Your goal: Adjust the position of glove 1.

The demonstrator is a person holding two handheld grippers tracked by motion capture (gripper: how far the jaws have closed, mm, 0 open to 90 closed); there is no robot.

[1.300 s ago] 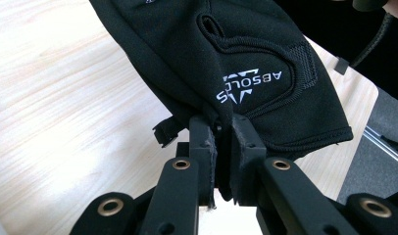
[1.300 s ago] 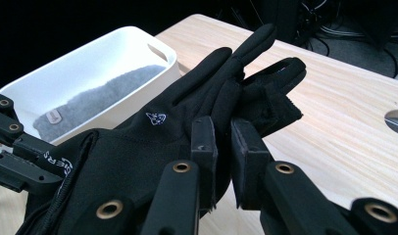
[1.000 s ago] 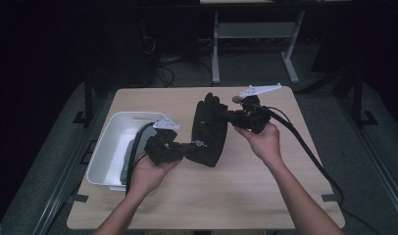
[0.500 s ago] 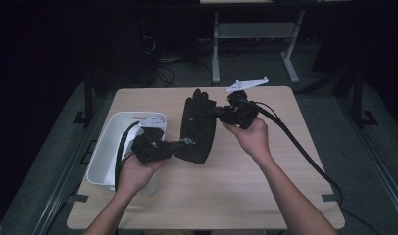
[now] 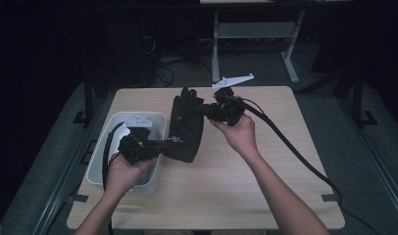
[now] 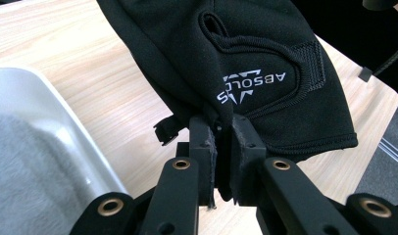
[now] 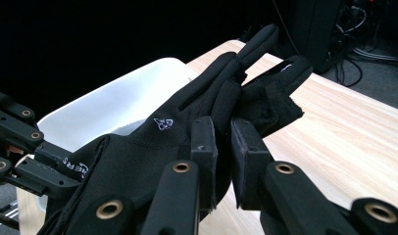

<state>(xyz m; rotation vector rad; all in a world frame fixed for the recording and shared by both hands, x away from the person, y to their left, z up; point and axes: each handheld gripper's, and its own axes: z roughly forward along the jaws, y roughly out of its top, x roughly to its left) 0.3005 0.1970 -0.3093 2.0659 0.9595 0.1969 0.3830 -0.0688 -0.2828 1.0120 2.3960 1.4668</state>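
Black glove (image 5: 186, 128) is soft and limp, light, no stiffness at all; it sags wherever it isn't pinched, so it probably needs two hold points to stay spread. Fabric looks grippy rather than slick, low slip risk, nothing fragile. Best holds judged as the hems and edges, where the cloth doubles up: cuff edge at one end, finger end at the other, which is just how it's taken now

Left claw (image 6: 221, 142) is clamped on the cuff end, pads pressed together with a fold of cloth and a small pull tab between them. Right claw (image 7: 224, 147) is clamped on the finger end, bunching a couple of fingers

Glove hangs stretched between the two claws, up off the counter (image 5: 265, 196). From the left claw it runs ahead and up; from the right claw it trails away toward the left claw. White bin (image 5: 100, 157) sits right under and beside the left claw, well off from the right claw, next to the glove's cuff end

Looks: all black, smooth stretch fabric, stitched seam curving round the thumb area, a ribbed knit panel near the cuff, small white printed logo with lettering on the back, another tiny white mark nearer the fingers. Fingers lie flat and floppy, some folded over
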